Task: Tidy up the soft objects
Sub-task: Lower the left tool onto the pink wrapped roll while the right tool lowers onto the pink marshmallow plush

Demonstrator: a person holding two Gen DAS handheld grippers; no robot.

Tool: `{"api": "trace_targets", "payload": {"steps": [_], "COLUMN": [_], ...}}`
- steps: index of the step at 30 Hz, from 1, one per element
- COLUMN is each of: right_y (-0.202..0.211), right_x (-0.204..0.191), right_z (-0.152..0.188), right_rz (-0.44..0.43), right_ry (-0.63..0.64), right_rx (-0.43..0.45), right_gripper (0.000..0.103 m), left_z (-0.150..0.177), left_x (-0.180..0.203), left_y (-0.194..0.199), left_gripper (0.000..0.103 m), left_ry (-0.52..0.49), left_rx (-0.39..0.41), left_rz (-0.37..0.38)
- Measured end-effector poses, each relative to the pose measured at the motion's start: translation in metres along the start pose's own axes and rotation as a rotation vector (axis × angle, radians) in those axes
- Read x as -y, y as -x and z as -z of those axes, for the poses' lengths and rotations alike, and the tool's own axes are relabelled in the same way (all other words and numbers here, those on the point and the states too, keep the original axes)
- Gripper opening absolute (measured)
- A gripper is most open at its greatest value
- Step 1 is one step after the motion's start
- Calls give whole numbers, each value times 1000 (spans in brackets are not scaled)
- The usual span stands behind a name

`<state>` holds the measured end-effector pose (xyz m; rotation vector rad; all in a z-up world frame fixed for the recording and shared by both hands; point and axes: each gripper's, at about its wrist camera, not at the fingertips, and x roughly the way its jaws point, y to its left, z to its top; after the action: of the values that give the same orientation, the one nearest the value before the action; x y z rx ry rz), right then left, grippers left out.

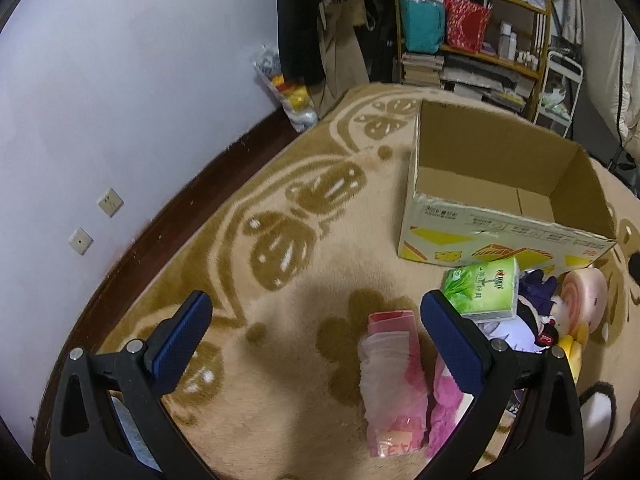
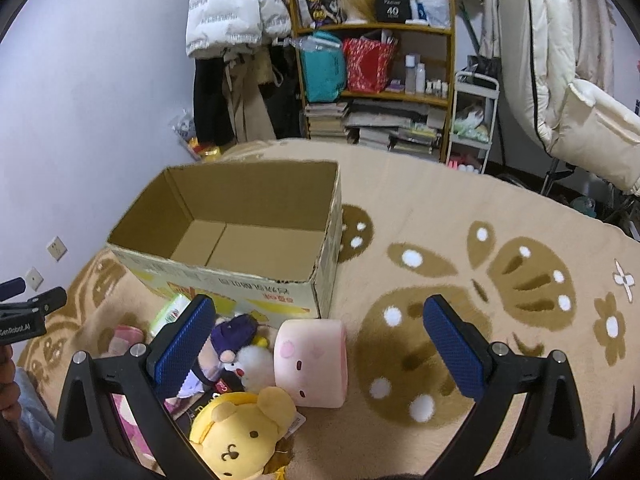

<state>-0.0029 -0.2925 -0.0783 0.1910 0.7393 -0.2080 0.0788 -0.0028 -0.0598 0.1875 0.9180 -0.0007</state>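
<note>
We hold the left gripper (image 1: 316, 334) spread wide and empty over the carpet (image 1: 280, 280). Between its blue pads (image 1: 182, 342), nearer the right one, lies a pink plastic-wrapped packet (image 1: 390, 376), with a pink plush (image 1: 442, 412) touching its right side. Just beyond the right pad sits a green tissue pack (image 1: 482, 288), close against the front wall of the open cardboard box (image 1: 496, 236).

Our right gripper (image 2: 318, 338) is also spread wide, holding nothing. A pink roll-shaped cushion (image 2: 314, 360) lies between its fingers, in front of the cardboard box's near right corner. A purple doll (image 2: 232, 336) lies beside the left finger, and a yellow bear plush (image 2: 240, 432) lies nearest us, just below the cushion.
</note>
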Motion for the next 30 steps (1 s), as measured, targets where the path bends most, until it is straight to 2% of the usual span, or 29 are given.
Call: {"api": "trace_targets", "payload": {"steps": [6,15,30], "right_y": [-22,-50,-71], "right_x": [-5,-8,-3], "right_z": [1,9,21], "right_rz": [0,3,-5], "right_ry": [23,44,19], "right_rx": [-54,-134,-213], "right_gripper": [103,103,103], "left_z": [-1,1,14], "left_x": [10,20,33], "left_y": [-22,-63,-94], "left_gripper": [103,103,103], "left_ry": [-23,3,-21], "left_rx": [-63,-166,-258], "left_rz": [-18,-9,-1]}}
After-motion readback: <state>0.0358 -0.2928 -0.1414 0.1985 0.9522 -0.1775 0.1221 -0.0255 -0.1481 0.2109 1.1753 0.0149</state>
